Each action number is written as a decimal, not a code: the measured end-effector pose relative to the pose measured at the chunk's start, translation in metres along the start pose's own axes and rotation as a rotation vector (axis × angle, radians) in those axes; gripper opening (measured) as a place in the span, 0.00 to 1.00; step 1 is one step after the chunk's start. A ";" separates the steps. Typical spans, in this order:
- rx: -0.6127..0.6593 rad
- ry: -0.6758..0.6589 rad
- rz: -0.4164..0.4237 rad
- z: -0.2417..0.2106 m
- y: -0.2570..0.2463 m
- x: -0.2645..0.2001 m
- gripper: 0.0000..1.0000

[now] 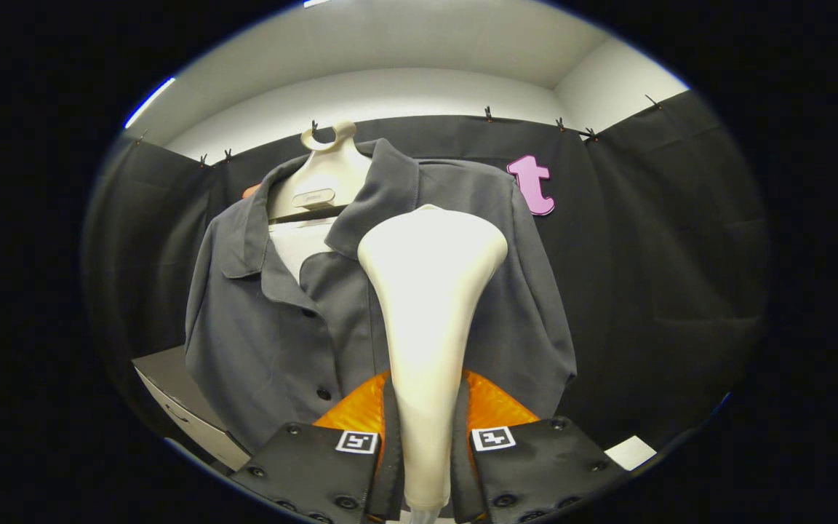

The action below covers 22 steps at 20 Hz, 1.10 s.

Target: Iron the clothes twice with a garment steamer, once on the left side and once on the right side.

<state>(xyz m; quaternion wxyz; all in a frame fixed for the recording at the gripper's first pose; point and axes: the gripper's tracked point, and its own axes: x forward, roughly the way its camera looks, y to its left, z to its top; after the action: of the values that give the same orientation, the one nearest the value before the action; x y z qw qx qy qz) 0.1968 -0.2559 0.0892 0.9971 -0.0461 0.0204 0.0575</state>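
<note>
A grey button-up shirt [273, 327] hangs on a cream hanger [326, 171] in front of the black cloth wall. My gripper [426, 444] is shut on the handle of a cream garment steamer [430, 291], both fingers [317, 466] pressing its sides. The steamer's wide head rises ahead of the fingers and covers the shirt's right chest, just below the collar. I cannot tell whether the head touches the fabric. The shirt's left half, its collar and its button row are in plain sight.
A grey-white box [182, 407] stands low beside the shirt's left hem. A small white patch [630, 453] lies low on the right by the cloth wall. White walls rise above the cloth.
</note>
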 end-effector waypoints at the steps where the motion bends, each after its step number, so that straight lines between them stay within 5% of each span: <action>1: -0.001 -0.002 0.006 0.000 0.000 0.000 0.33; 22: 0.038 0.155 0.003 -0.126 -0.012 -0.023 0.33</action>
<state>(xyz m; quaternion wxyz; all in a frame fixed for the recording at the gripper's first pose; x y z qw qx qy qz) 0.1712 -0.2822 -0.0341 0.9931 -0.0316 0.0985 0.0547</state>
